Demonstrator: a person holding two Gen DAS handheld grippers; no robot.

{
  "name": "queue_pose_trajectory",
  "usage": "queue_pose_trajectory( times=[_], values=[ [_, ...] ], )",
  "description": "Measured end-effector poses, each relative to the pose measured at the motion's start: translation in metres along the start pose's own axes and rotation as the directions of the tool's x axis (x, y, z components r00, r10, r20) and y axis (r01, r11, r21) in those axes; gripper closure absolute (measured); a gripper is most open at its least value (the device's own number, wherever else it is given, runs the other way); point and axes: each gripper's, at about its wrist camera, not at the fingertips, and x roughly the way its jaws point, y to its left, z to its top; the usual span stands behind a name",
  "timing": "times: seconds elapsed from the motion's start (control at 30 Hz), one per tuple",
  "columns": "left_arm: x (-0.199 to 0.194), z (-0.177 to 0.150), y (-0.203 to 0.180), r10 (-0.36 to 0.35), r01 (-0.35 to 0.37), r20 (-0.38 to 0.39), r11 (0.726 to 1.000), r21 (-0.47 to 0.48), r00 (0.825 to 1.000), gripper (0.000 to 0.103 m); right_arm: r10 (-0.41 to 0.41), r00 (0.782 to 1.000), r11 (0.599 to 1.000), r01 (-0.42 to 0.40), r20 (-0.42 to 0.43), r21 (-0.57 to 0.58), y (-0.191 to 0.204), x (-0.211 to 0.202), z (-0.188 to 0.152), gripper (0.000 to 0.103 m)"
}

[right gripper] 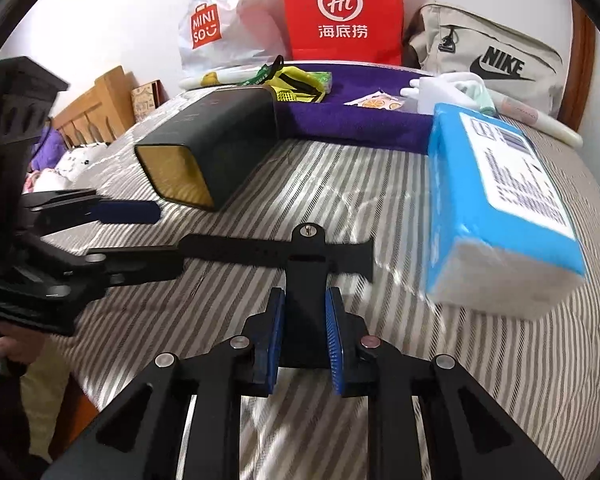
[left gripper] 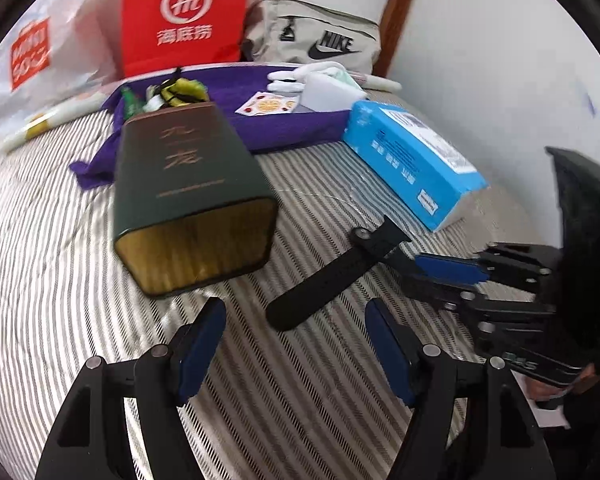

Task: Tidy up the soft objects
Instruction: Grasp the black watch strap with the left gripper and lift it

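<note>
A black rubber watch strap (left gripper: 332,276) lies folded on the striped bed cover (left gripper: 60,272). My right gripper (right gripper: 303,300) is shut on one end of the strap (right gripper: 304,276); the other half stretches left across the bed. My left gripper (left gripper: 296,312) is open and empty, just in front of the strap's free end. The right gripper (left gripper: 448,276) shows at the right in the left wrist view; the left gripper (right gripper: 140,236) shows at the left in the right wrist view.
A dark green box (left gripper: 188,196) lies on its side, open end toward me. A blue tissue pack (left gripper: 412,160) lies at right. A purple towel (left gripper: 292,120) at the back carries small items. Paper bags (left gripper: 184,16) and a Nike bag (left gripper: 316,40) stand against the wall.
</note>
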Motion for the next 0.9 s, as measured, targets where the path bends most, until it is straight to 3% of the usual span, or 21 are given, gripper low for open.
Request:
queue_pose_trajectory(
  times=[0.1,0.27,0.4,0.53,0.7,0.8,0.83,0.87,0.9],
  values=[
    [0.008,0.003,-0.006,0.027,-0.026,-0.009,0.999,0.022,1.0,0.033,-0.009,1.0,1.0,0.009,-0.002,0.012,-0.007,-0.013,-0.011,0.082],
    [0.019,0.003,-0.019,0.013,-0.012,-0.027,0.999,0.053,1.0,0.034,-0.037,0.999,0.998,0.037,0.004,0.045,-0.027,-0.036,-0.029,0.082],
    [0.018,-0.001,-0.038,-0.04,0.047,-0.075,0.994,0.098,0.996,0.034,-0.074,0.997,0.994,0.073,0.005,0.084,-0.048,-0.047,-0.039,0.082],
    [0.012,0.005,-0.053,0.036,-0.031,-0.025,0.983,0.179,0.999,0.034,-0.101,0.995,0.988,0.1,0.006,0.118,-0.068,-0.051,-0.044,0.082],
    [0.035,0.021,-0.063,0.093,-0.08,-0.051,0.974,0.213,0.994,0.034,-0.11,0.994,0.986,0.109,0.006,0.13,-0.081,-0.05,-0.047,0.082],
    [0.047,0.024,-0.068,0.101,-0.082,-0.076,0.971,0.223,0.992,0.045,-0.094,0.996,0.987,0.093,-0.002,0.131,-0.085,-0.047,-0.048,0.082],
    [0.048,0.026,-0.068,0.092,-0.073,-0.081,0.974,0.215,0.992,0.053,-0.092,0.996,0.987,0.092,-0.002,0.13,-0.086,-0.046,-0.048,0.082],
    [0.048,0.027,-0.069,0.085,-0.066,-0.083,0.975,0.211,0.993,0.07,-0.09,0.996,0.988,0.089,-0.001,0.129,-0.086,-0.046,-0.048,0.082],
    [0.048,0.028,-0.069,0.086,-0.066,-0.088,0.975,0.214,0.992,0.077,-0.088,0.996,0.988,0.087,0.002,0.127,-0.086,-0.045,-0.048,0.082]
  ],
)
